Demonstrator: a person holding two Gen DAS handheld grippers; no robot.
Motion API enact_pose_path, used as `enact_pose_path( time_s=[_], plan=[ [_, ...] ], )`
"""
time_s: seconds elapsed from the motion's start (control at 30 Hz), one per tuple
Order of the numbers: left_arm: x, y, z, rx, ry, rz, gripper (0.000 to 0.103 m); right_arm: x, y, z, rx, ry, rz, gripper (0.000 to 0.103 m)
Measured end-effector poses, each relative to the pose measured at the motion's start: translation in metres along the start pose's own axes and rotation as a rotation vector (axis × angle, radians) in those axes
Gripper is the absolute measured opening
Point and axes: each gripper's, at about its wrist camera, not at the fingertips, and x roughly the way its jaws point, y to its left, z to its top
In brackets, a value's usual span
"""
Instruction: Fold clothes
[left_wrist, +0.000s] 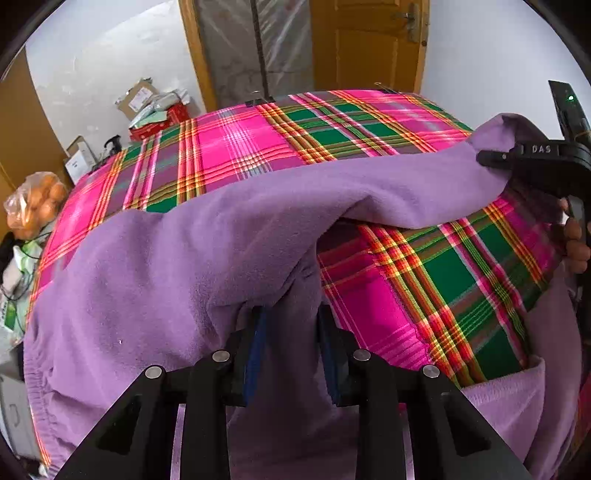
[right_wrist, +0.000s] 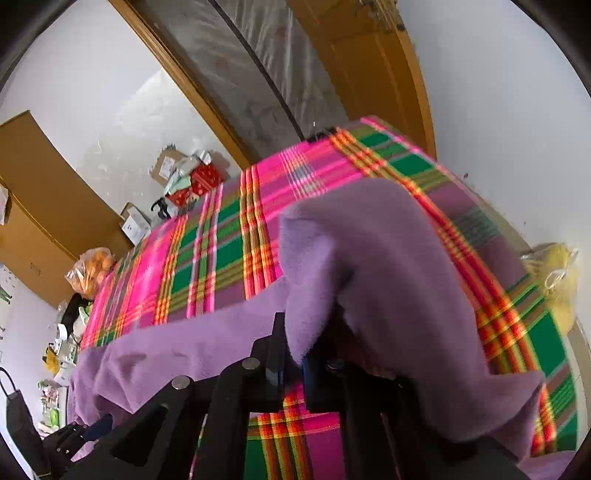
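A purple fleece garment lies across the table under a pink and green plaid cloth. At the bottom of the left wrist view my left gripper is shut on a bunched fold of the garment, its blue pads pressing the fleece. At the right edge my right gripper pinches another edge of the fleece and holds it above the table. In the right wrist view that gripper is shut on a raised flap of the garment. The left gripper shows at the lower left.
A bag of oranges sits at the table's left end, with boxes and parcels against the wall behind it. A yellow bag lies on the right edge. A wooden door stands beyond. A hand grips the right tool.
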Motion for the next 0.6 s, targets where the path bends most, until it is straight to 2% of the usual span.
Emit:
enact_pose_path(
  time_s=[0.03,0.17,0.43,0.6],
  plan=[
    [0.0,0.0,0.0,0.007,0.002,-0.003,0.008,-0.005,0.001,0.003,-0.005,-0.015,-0.003,0.006],
    [-0.004,0.003,-0.003,0.008,0.009,-0.049,0.005,-0.027,0.007,0.014,-0.022,-0.079,-0.018,0.006],
    [-0.028,0.019,-0.006,-0.054,0.007,-0.262,0.004,-0.053,0.011,0.038,-0.03,-0.157,-0.067,0.006],
    [-0.049,0.015,-0.011,-0.022,-0.016,-0.379,0.004,-0.046,0.01,0.048,-0.033,-0.155,-0.111,0.006]
  ],
)
